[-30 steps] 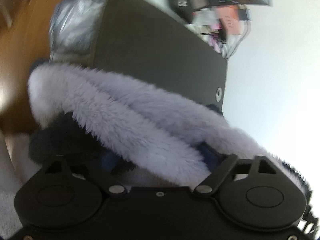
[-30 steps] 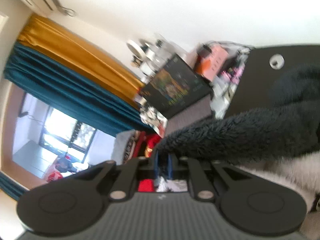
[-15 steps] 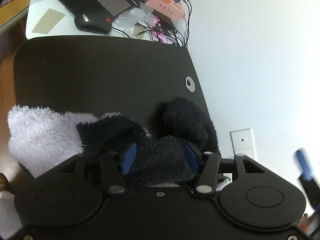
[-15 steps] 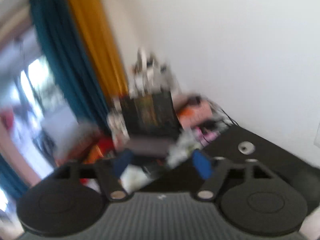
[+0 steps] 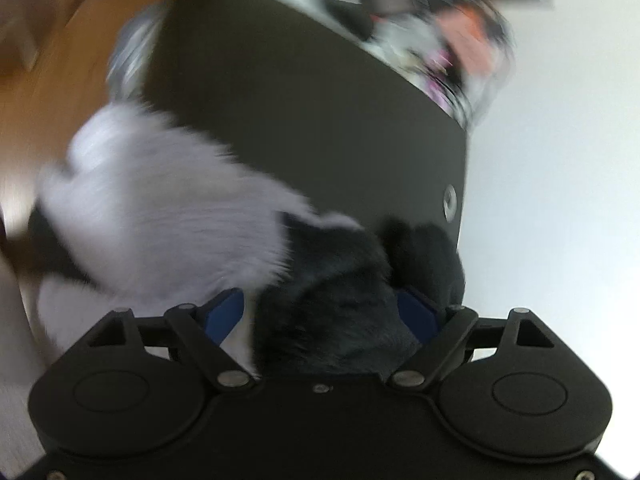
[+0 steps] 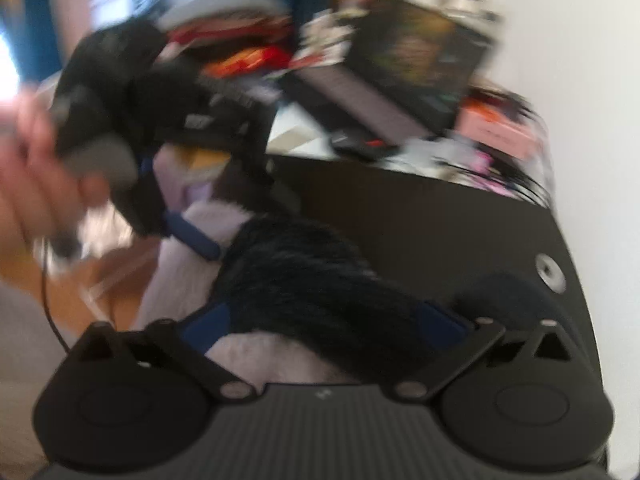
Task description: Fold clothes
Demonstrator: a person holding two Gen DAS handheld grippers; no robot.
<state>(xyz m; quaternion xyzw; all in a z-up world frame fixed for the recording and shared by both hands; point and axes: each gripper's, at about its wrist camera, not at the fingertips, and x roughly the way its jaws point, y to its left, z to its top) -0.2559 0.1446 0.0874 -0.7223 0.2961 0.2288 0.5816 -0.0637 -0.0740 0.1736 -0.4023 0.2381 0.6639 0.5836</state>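
Observation:
A fluffy garment, part white (image 5: 168,208) and part black (image 5: 332,300), lies bunched at the near end of the black table (image 5: 304,92). My left gripper (image 5: 322,314) straddles the black fur with its jaws opening, the blue pads standing wide of the pile. In the blurred right wrist view the black fur (image 6: 304,280) lies across the white part (image 6: 180,280). My right gripper (image 6: 326,324) is over it, jaws opening wide, with fur between the pads but not pinched. A hand (image 6: 28,168) holds the left gripper (image 6: 236,216) at the garment's far left side.
A silver grommet (image 6: 550,270) sits in the table's right corner. Beyond the far edge stand a laptop (image 6: 400,80), a mouse (image 6: 356,146), a pink box (image 6: 500,132) and tangled cables. A white wall runs along the right and wooden floor (image 5: 52,80) lies at the left.
The right gripper let go of the black furry sleeve, rolled upright and dropped over the garment with jaws wide. The left gripper's pads, half a second ago closer on the black fur, have spread.

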